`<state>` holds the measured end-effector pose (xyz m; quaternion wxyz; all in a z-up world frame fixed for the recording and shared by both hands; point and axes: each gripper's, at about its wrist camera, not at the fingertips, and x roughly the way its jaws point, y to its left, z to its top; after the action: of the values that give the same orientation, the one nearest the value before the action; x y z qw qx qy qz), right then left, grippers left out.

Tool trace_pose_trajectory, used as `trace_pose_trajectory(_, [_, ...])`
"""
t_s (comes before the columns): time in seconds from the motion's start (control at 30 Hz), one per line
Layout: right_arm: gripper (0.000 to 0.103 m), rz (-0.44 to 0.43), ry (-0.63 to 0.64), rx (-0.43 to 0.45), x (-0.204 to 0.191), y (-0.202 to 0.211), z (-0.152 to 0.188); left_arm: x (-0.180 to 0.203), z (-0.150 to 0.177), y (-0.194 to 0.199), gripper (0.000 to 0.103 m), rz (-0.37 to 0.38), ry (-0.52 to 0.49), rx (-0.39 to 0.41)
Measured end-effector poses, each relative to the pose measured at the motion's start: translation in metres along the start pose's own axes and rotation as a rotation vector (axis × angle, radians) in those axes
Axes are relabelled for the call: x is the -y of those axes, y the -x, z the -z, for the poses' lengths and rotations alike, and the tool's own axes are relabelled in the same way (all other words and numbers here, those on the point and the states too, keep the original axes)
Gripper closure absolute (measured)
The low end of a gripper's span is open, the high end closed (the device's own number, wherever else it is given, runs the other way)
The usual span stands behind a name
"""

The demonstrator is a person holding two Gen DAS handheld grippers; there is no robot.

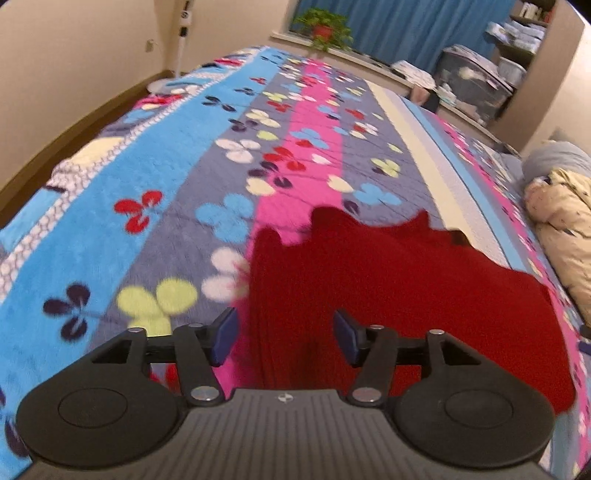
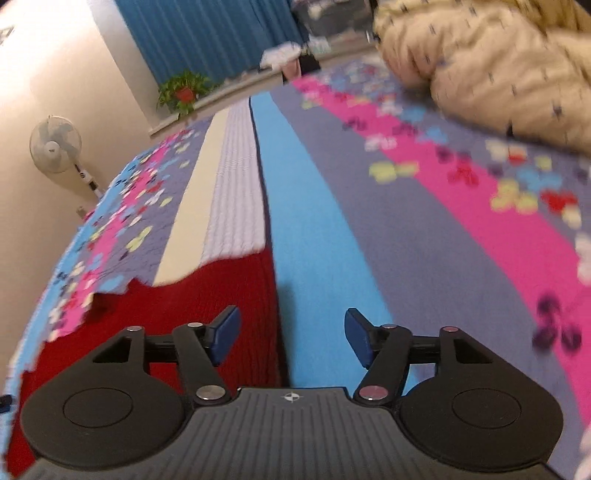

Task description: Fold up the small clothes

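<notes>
A dark red knitted garment [image 1: 388,280] lies spread on the flowered bedspread [image 1: 184,192]. My left gripper [image 1: 284,338] is open and empty, low over the garment's near left edge, its blue pads either side of the red cloth. In the right wrist view the same red garment [image 2: 207,314] lies at lower left. My right gripper [image 2: 291,338] is open and empty, straddling the garment's right edge: the left pad is over red knit, the right pad over the blue stripe of the bedspread [image 2: 424,229].
A cream patterned quilted garment [image 1: 561,236] lies heaped at the bed's right side and also shows in the right wrist view [image 2: 491,62]. A standing fan [image 2: 55,144], a potted plant [image 1: 325,29], blue curtains and storage boxes [image 1: 476,81] lie beyond the bed.
</notes>
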<state>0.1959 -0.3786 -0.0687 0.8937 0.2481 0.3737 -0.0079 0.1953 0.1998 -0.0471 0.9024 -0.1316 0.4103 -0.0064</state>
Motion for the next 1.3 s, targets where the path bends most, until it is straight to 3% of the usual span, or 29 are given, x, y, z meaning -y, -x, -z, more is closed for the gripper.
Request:
trace_pose_trajectory(0.13, [0.033, -0.066, -0.044, -0.142, 0.005, 0.004, 0.022, -0.005, 0.023, 0.011, 0.034, 0.043, 0.003, -0.097])
trace_pose_trajectory(0.33, [0.032, -0.018, 0.015, -0.253, 0.001, 0.005, 0.052, -0.011, 0.057, 0.008, 0.035, 0.085, -0.010, -0.224])
trace_pose_trajectory(0.37, [0.032, -0.020, 0.009, -0.258, 0.002, 0.006, 0.056, -0.009, 0.061, 0.007, 0.038, 0.087, -0.033, -0.229])
trace_pose_trajectory(0.43, [0.033, -0.027, -0.007, -0.264, 0.003, 0.009, 0.064, -0.007, 0.064, 0.008, 0.061, 0.113, -0.048, -0.221])
trace_pose_trajectory(0.47, [0.036, -0.032, -0.013, -0.266, 0.003, 0.011, 0.067, -0.007, 0.064, 0.011, 0.072, 0.126, -0.038, -0.209])
trace_pose_trajectory(0.5, [0.053, -0.041, -0.015, -0.260, 0.003, 0.013, 0.071, -0.006, 0.065, 0.014, 0.082, 0.116, -0.037, -0.188])
trace_pose_trajectory(0.53, [0.059, -0.041, -0.011, -0.244, 0.001, 0.016, 0.073, -0.004, 0.066, 0.018, 0.085, 0.111, -0.045, -0.172])
trace_pose_trajectory(0.57, [0.077, -0.030, 0.003, -0.220, 0.001, 0.018, 0.073, -0.001, 0.066, 0.022, 0.086, 0.106, -0.058, -0.157])
trace_pose_trajectory(0.6, [0.087, -0.024, 0.018, -0.189, -0.001, 0.023, 0.073, 0.002, 0.067, 0.027, 0.087, 0.102, -0.073, -0.139])
trace_pose_trajectory(0.7, [0.089, -0.050, -0.052, -0.076, 0.003, 0.048, 0.068, 0.000, 0.064, 0.051, 0.090, 0.126, -0.070, -0.059])
trace_pose_trajectory(0.83, [0.090, -0.115, -0.055, 0.035, -0.003, 0.091, 0.065, -0.009, 0.066, 0.091, 0.090, 0.173, 0.001, 0.030])
trace_pose_trajectory(0.93, [0.090, -0.136, -0.093, 0.059, 0.003, 0.114, 0.070, -0.015, 0.082, 0.101, 0.090, 0.148, 0.043, -0.042])
trace_pose_trajectory(1.03, [0.090, -0.061, -0.155, -0.085, 0.020, 0.102, 0.088, -0.025, 0.090, 0.091, 0.088, 0.097, 0.094, -0.135])
trace_pose_trajectory(1.13, [0.088, 0.008, -0.132, -0.174, 0.024, 0.085, 0.103, -0.023, 0.091, 0.079, 0.076, 0.002, 0.070, -0.178])
trace_pose_trajectory(1.17, [0.086, 0.024, -0.103, -0.159, 0.021, 0.087, 0.104, -0.022, 0.090, 0.081, 0.070, -0.026, 0.057, -0.148])
trace_pose_trajectory(1.23, [0.085, 0.063, -0.024, -0.094, 0.009, 0.094, 0.103, -0.011, 0.084, 0.093, 0.069, -0.076, -0.006, -0.040])
trace_pose_trajectory(1.3, [0.079, 0.109, 0.041, -0.019, 0.000, 0.101, 0.101, 0.000, 0.081, 0.102, 0.069, -0.058, -0.063, 0.040])
